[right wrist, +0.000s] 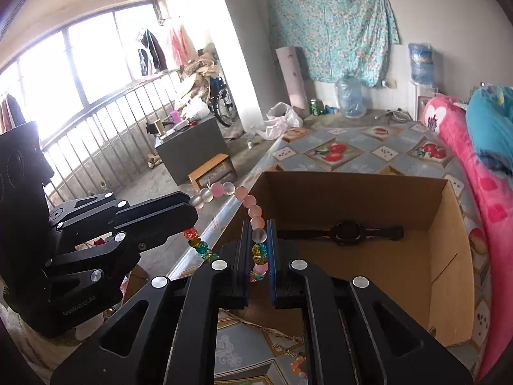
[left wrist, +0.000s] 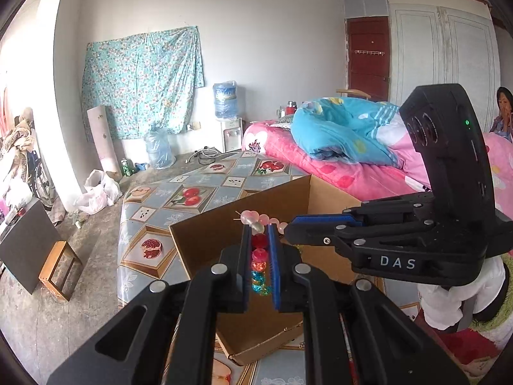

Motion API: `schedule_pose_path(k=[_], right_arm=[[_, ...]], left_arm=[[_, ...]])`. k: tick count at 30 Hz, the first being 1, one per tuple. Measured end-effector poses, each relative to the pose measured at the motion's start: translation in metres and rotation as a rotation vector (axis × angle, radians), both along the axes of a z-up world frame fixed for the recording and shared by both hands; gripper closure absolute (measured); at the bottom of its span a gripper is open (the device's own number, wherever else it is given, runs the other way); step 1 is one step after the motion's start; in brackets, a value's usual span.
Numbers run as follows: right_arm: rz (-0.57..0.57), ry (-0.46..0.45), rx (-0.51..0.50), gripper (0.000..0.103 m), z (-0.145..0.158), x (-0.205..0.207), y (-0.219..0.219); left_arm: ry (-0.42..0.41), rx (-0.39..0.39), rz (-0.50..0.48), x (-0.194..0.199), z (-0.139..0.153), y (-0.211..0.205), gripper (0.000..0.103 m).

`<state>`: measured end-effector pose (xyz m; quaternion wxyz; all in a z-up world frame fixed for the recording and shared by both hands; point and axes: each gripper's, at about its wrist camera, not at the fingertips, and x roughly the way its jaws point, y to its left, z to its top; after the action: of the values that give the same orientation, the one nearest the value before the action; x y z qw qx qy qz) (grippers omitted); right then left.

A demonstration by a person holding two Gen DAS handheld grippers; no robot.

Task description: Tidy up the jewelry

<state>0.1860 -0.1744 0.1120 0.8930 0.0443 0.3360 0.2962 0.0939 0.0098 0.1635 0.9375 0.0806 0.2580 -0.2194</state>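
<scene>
While a black watch (right wrist: pixel 348 232) already lay in the cardboard box (right wrist: pixel 442 256), the left gripper (left wrist: pixel 259 256) and right gripper (right wrist: pixel 259 250) each clamped the bead bracelet (right wrist: pixel 247 205), held at the box's 9 o'clock rim, not yet stowed.

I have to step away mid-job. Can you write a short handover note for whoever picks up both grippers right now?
Left gripper: shut on the bead bracelet, on its red and orange beads.
Right gripper: shut on the same bracelet, which is strung between the two above the cardboard box.
Done: a black wristwatch lies in the box.
Left: lower the bracelet into the box and release. A chain lies on the fruit-print tablecloth beside the box.
</scene>
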Motion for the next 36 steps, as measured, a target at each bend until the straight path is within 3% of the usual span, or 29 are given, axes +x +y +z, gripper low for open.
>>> schedule_pose_path(k=[8, 14, 17, 21, 31, 36], right_arm=[[0.038, 0.285, -0.078, 0.096, -0.067, 0.045, 0.006], [0.046, 0.388, -0.184, 0.096, -0.092, 0.06, 0.017], [0.037, 0.391, -0.224, 0.092, -0.093, 0.059, 0.022], [0.029, 0.381, -0.199, 0.092, -0.089, 0.059, 0.02], [0.019, 0.314, -0.171, 0.092, -0.069, 0.045, 0.003], [0.173, 0.311, -0.219, 0.086, -0.052, 0.044, 0.014]], left_arm=[[0.228, 0.035, 0.05, 0.045, -0.058, 0.008, 0.093], [0.293, 0.074, 0.06, 0.06, -0.081, 0.001, 0.093], [0.283, 0.124, 0.079, 0.064, -0.086, -0.004, 0.093], [0.241, 0.15, 0.104, 0.067, -0.088, -0.003, 0.092], [0.145, 0.098, 0.152, 0.05, -0.068, 0.016, 0.09], [0.103, 0.031, 0.181, 0.034, -0.056, 0.037, 0.086]])
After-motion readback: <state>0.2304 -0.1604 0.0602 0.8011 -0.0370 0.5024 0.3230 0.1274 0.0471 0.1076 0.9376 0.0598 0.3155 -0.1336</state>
